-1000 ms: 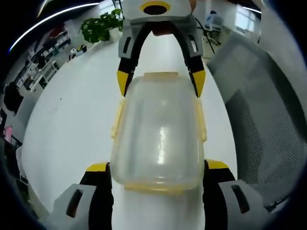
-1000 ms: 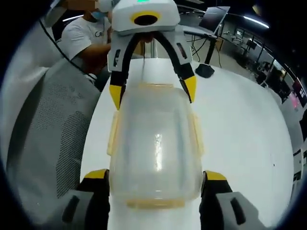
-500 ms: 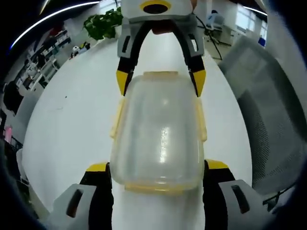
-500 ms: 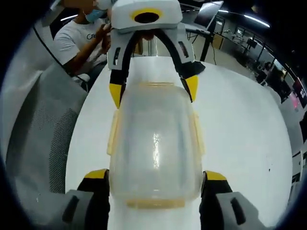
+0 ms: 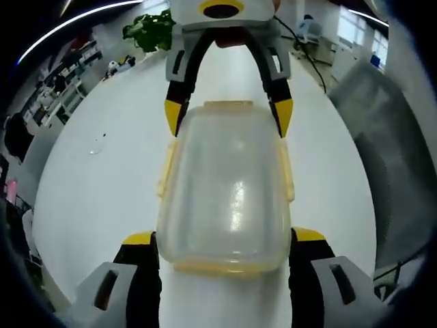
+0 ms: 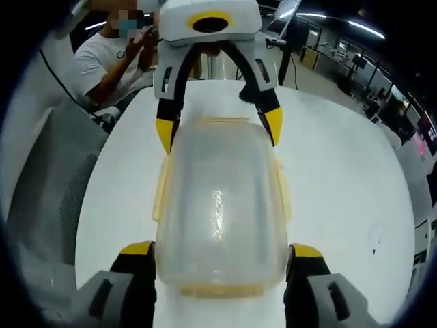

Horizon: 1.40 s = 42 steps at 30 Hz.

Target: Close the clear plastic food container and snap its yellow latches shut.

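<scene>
Across the last second only the background slides: in the left gripper view the mesh chair (image 5: 403, 164) drifts toward the right edge, while the container (image 5: 227, 188) keeps its place at frame centre above the white worktop (image 5: 95, 184). The left tool (image 5: 224, 240) and right tool (image 6: 220, 254) each clamp one end of it. So it is being carried, lid seated; the yellow latches (image 6: 160, 191) look unsnapped.

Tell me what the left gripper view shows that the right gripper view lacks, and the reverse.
Left gripper view alone: a potted plant and shelves at the far edge of the room. Right gripper view alone: a seated person in a white shirt, and a mesh chair beside the table. Both: the clear container with yellow latches, held between the two grippers at opposite ends over the white table.
</scene>
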Available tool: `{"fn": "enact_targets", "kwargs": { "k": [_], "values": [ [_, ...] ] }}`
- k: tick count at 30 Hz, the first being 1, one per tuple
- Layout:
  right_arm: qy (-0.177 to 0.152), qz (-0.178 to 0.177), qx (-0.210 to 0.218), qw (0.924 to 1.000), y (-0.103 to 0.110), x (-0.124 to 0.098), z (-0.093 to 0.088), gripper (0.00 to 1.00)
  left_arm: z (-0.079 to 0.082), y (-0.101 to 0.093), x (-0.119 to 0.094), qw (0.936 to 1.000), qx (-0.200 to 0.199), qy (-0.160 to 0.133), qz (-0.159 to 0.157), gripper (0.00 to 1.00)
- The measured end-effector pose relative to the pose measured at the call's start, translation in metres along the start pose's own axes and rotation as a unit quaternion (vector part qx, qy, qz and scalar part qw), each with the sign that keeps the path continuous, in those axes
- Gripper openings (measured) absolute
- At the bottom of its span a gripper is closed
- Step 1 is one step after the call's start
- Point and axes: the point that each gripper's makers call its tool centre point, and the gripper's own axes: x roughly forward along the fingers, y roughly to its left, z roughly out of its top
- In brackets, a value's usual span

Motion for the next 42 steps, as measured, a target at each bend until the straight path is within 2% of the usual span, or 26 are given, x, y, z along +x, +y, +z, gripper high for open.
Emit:
{"fn": "enact_targets", "kwargs": {
  "k": [6, 12, 18, 19, 20, 22, 23, 24, 26, 27, 28, 30, 33, 36, 42],
  "values": [
    [0.000, -0.001, 0.002, 1.0000, -0.016, -0.001, -0.002, 0.77, 0.003, 0.016, 0.003, 1.0000, 0.000, 0.002, 0.000, 0.75],
    [0.002, -0.003, 0.003, 1.0000, -0.015, -0.001, -0.001, 0.78, 0.003, 0.015, 0.002, 1.0000, -0.002, 0.001, 0.001, 0.75],
    [0.001, -0.016, 0.006, 0.9999, -0.017, -0.003, 0.000, 0.79, 0.002, 0.016, 0.002, 0.9999, -0.004, 0.014, 0.006, 0.76],
    [0.000, -0.020, 0.004, 0.9998, -0.019, -0.004, 0.001, 0.80, 0.002, 0.015, 0.001, 0.9999, -0.004, 0.013, 0.006, 0.76],
    [-0.010, -0.024, 0.024, 0.9994, -0.018, -0.009, 0.005, 0.83, 0.007, 0.015, -0.003, 0.9999, -0.012, -0.001, 0.009, 0.78],
    [-0.034, -0.026, 0.052, 0.9977, -0.017, -0.012, 0.013, 0.92, 0.010, 0.019, -0.005, 0.9994, -0.025, -0.012, 0.021, 0.84],
    [-0.035, -0.042, 0.058, 0.9968, -0.021, -0.016, 0.013, 0.99, 0.012, 0.018, -0.007, 0.9991, -0.029, -0.018, 0.023, 0.91],
    [-0.030, -0.054, 0.072, 0.9955, -0.024, -0.017, 0.010, 0.99, 0.014, 0.017, -0.007, 0.9983, -0.045, -0.025, 0.026, 0.99],
    [-0.051, -0.057, 0.111, 0.9909, -0.021, -0.019, 0.012, 0.99, 0.016, 0.024, -0.011, 0.9958, -0.061, -0.038, 0.056, 0.99],
    [-0.050, -0.051, 0.118, 0.9904, -0.017, -0.018, 0.012, 0.99, 0.015, 0.024, -0.013, 0.9955, -0.063, -0.038, 0.059, 0.99],
    [-0.046, -0.054, 0.111, 0.9913, -0.015, -0.019, 0.011, 0.99, 0.013, 0.020, -0.014, 0.9956, -0.064, -0.038, 0.057, 0.99],
    [-0.052, -0.085, 0.101, 0.9899, -0.016, -0.023, 0.012, 0.99, 0.012, 0.018, -0.017, 0.9948, -0.072, -0.042, 0.059, 0.99],
    [-0.065, -0.076, 0.137, 0.9855, -0.002, -0.026, 0.013, 0.99, 0.013, 0.017, -0.026, 0.9911, -0.091, -0.054, 0.081, 0.99],
    [-0.060, -0.103, 0.135, 0.9837, 0.003, -0.030, 0.007, 0.99, 0.015, 0.012, -0.034, 0.9871, -0.114, -0.072, 0.085, 0.99],
    [-0.099, -0.137, 0.197, 0.9658, 0.019, -0.047, 0.006, 0.99, 0.010, -0.006, -0.049, 0.9797, -0.145, -0.085, 0.110, 0.99]
  ]
}}
